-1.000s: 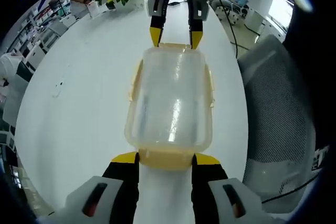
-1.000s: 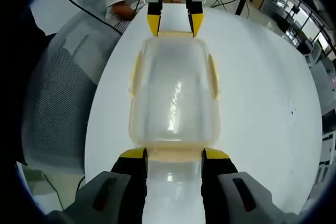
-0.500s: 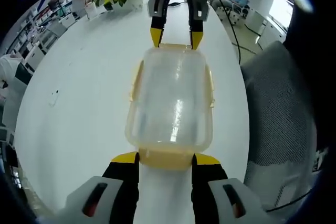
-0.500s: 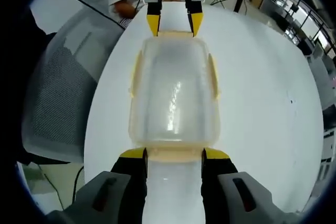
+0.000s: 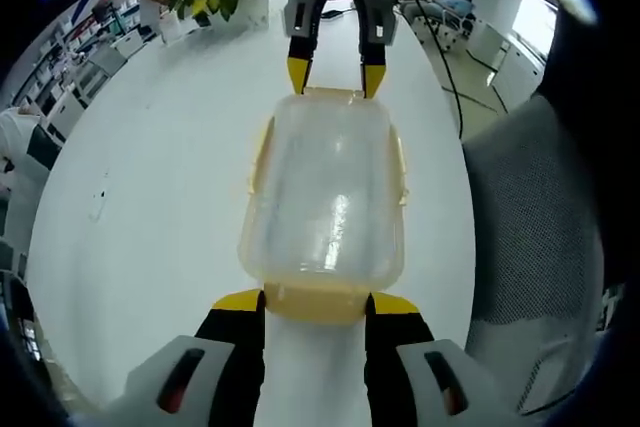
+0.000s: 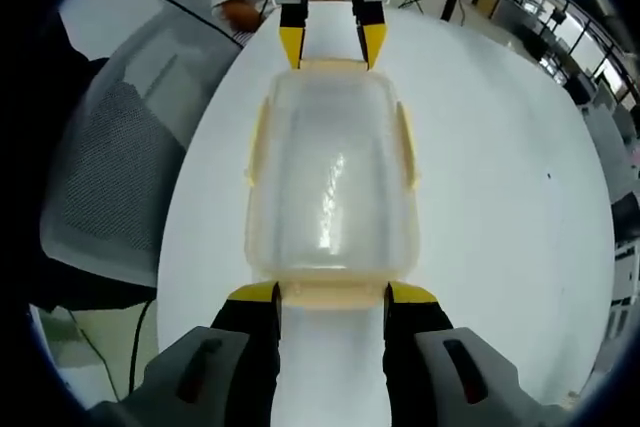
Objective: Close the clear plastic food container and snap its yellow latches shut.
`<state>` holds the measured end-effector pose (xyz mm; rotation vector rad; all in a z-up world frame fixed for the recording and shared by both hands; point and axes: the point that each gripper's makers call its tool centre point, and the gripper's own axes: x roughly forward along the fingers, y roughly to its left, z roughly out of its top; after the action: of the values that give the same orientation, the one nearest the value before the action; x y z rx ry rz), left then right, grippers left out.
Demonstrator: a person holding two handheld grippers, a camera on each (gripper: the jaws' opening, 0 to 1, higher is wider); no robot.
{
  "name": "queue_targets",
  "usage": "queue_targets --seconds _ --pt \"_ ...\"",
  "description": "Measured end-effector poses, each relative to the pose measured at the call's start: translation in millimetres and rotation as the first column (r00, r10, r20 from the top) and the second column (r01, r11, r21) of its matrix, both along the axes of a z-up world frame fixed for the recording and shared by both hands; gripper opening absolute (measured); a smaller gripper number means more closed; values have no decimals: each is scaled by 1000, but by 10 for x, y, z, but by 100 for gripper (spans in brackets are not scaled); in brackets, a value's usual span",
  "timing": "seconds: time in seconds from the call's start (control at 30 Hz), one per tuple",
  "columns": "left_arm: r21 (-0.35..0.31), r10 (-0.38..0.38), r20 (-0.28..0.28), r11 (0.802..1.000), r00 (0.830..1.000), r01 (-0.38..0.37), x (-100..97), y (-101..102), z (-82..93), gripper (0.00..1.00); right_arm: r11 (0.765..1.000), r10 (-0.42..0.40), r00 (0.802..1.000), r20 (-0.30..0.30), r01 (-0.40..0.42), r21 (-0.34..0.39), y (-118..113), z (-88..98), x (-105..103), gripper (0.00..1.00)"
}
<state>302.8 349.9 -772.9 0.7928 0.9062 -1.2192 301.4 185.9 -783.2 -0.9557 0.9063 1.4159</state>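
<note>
White table (image 5: 140, 197), office behind. Left gripper view: lidded container (image 5: 325, 197) on table, left gripper (image 5: 315, 302) open, straddling near end latch (image 5: 315, 302); side latches look flat. Right gripper view: right gripper (image 6: 331, 294) open astride opposite end latch (image 6: 331, 294). Probably end latches left.

The left gripper (image 5: 316, 304) rises from 6 o'clock in its own view, its yellow-tipped jaws parted and level. The right gripper (image 6: 329, 296) does likewise in its view. Each appears at 12 o'clock in the other's view, facing it head-on, jaws spread.
</note>
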Motion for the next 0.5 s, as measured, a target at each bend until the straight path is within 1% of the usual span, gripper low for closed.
queue_targets --seconds 0.13,0.33,0.5 --pt "13 0 1 1000 1000 0 -14 -52 -20 33 1000 5 1000 6 -5 -2 -35 -2 -2 37" --pt "8 7 0 1000 1000 -7 19 -74 -5 33 1000 -4 1000 11 4 13 -71 -2 30 37" --pt "18 3 -4 1000 1000 -2 35 -88 -56 33 1000 -2 1000 10 2 5 -77 -17 33 37"
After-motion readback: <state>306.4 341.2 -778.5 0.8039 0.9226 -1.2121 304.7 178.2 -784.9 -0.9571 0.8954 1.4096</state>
